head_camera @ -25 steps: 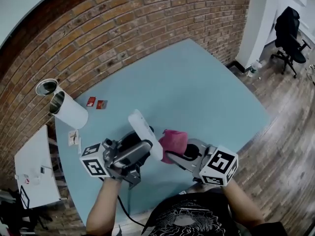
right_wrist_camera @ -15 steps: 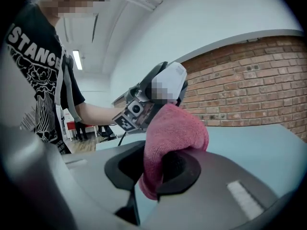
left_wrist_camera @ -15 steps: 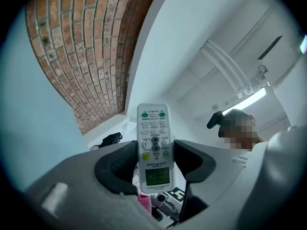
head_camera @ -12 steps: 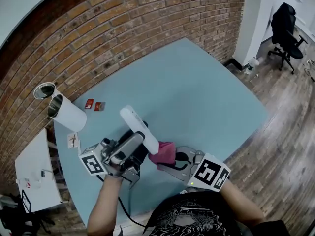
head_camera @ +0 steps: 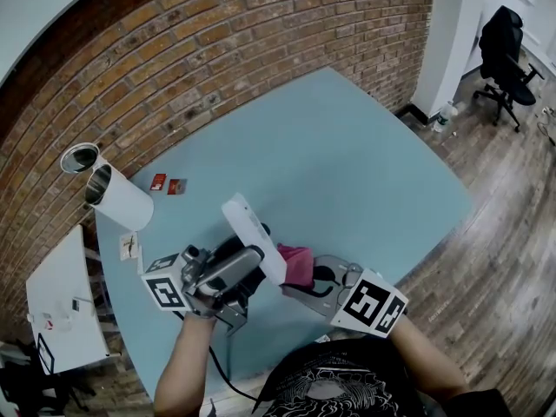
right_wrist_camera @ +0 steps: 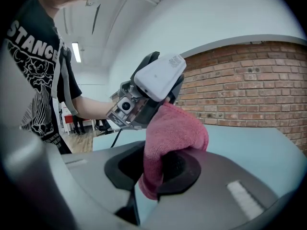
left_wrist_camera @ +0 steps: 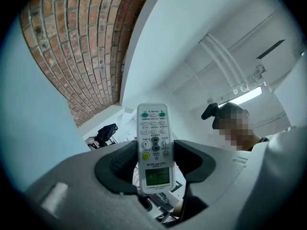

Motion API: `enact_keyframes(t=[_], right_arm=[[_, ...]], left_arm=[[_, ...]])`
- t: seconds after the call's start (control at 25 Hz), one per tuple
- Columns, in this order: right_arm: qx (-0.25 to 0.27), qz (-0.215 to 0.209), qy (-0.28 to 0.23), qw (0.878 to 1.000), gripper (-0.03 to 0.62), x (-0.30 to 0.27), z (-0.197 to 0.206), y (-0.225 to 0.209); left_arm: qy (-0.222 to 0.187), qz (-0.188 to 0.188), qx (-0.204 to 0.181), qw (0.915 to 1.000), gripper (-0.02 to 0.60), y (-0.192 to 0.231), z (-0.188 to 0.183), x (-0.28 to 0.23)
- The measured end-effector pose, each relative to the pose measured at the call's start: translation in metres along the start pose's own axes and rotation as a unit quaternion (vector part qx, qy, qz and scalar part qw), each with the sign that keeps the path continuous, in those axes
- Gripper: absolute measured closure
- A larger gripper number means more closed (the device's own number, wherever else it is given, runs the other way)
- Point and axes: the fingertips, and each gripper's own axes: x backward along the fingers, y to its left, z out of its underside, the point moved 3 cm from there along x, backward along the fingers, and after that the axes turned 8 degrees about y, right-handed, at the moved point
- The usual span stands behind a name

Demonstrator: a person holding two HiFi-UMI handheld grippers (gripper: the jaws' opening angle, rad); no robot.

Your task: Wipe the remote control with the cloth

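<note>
My left gripper (head_camera: 243, 268) is shut on a white remote control (head_camera: 254, 237) and holds it up off the blue table (head_camera: 347, 163), tilted toward the far left. In the left gripper view the remote control (left_wrist_camera: 153, 145) stands upright between the pads, buttons and small screen facing the camera. A pink cloth (head_camera: 297, 264) is pinched in my right gripper (head_camera: 304, 278), just right of the remote's lower half. In the right gripper view the cloth (right_wrist_camera: 172, 133) bulges out of the jaws and presses against the back of the remote control (right_wrist_camera: 160, 78).
A white cylinder (head_camera: 117, 198) with a metal rim lies at the table's far left, near the brick wall. Two small red items (head_camera: 168, 183) lie beside it. A white side table (head_camera: 61, 298) stands left; an office chair (head_camera: 504, 42) far right.
The cloth in my right gripper has slid down and left along the remote, from beside its middle to its lower half. The remote stays held in the left gripper, rolled slightly.
</note>
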Motion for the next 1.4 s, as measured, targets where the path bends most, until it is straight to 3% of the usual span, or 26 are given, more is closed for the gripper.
enact_keyframes(t=[0.68,0.8,0.88,1.0,1.12,1.2,1.32,1.4], right_arm=[[0.013,0.027,-0.005,1.000,0.531,0.009,-0.011,-0.012],[-0.006,0.039,0.016,0.999,0.531,0.004,0.006,-0.020],[-0.030,0.057,0.036,0.997,0.531,0.002,0.023,-0.026],[-0.066,0.078,0.047,0.994,0.531,0.004,0.039,-0.032],[-0.097,0.098,0.051,0.989,0.531,0.007,0.051,-0.041],[-0.114,0.110,0.054,0.986,0.531,0.007,0.057,-0.047],[-0.135,0.120,0.067,0.981,0.531,0.004,0.068,-0.050],[-0.147,0.123,0.082,0.978,0.531,0.000,0.078,-0.049]], left_arm=[[0.066,-0.012,-0.001,0.9978,0.344,0.007,0.025,-0.006],[0.094,-0.056,-0.013,0.9939,0.344,0.021,0.033,-0.002],[0.138,-0.112,-0.027,0.9837,0.344,0.037,0.044,0.005],[0.225,-0.189,-0.051,0.9546,0.344,0.061,0.072,0.019],[0.314,-0.239,-0.074,0.9159,0.344,0.081,0.102,0.033],[0.379,-0.274,-0.091,0.8792,0.344,0.094,0.122,0.042],[0.475,-0.319,-0.116,0.8119,0.344,0.111,0.149,0.059],[0.523,-0.333,-0.121,0.7752,0.344,0.119,0.163,0.070]])
